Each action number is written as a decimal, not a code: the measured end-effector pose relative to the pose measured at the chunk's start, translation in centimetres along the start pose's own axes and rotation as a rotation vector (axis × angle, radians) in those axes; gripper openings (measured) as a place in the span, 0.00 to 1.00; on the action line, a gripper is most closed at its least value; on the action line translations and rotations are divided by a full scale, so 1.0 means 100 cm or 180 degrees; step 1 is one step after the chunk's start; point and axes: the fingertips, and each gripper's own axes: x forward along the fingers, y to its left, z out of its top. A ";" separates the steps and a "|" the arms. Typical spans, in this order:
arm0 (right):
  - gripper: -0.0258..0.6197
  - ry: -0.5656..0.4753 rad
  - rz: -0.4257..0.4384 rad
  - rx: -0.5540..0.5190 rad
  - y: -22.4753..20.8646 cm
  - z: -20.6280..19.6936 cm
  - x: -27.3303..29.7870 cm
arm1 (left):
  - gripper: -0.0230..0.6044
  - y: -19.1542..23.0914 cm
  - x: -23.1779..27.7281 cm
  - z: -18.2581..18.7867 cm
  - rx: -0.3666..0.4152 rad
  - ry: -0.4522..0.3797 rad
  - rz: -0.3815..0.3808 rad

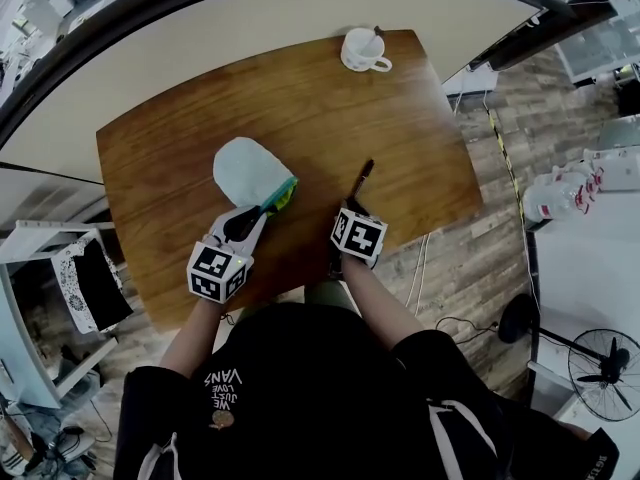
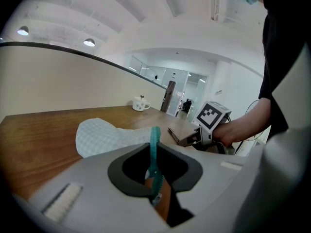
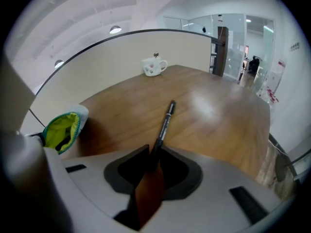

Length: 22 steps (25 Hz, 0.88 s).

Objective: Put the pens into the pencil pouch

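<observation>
Wooden table (image 1: 300, 98), left tool (image 1: 260, 214) clamped on pouch (image 1: 248, 171) rim, right tool (image 1: 352, 208) pinching pen (image 1: 362, 176) end (shirt (image 1: 300, 388) print reads "VANS")

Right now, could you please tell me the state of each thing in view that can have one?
pouch: unzipped, mouth open, lying on the table.
pen: outside the pouch, near end gripped.
left gripper: shut on the pouch's zipper edge.
right gripper: shut on the pen.
mug: upright, near the table's far edge.
</observation>
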 end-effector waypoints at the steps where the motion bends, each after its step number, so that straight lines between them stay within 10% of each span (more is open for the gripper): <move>1: 0.16 0.0015 0.0009 -0.0005 -0.001 -0.001 0.000 | 0.11 0.001 0.000 0.000 -0.0003 -0.0001 -0.0001; 22: 0.12 -0.0029 0.0966 -0.0666 0.058 -0.029 -0.071 | 0.11 0.007 0.011 0.007 0.0074 0.0000 -0.0040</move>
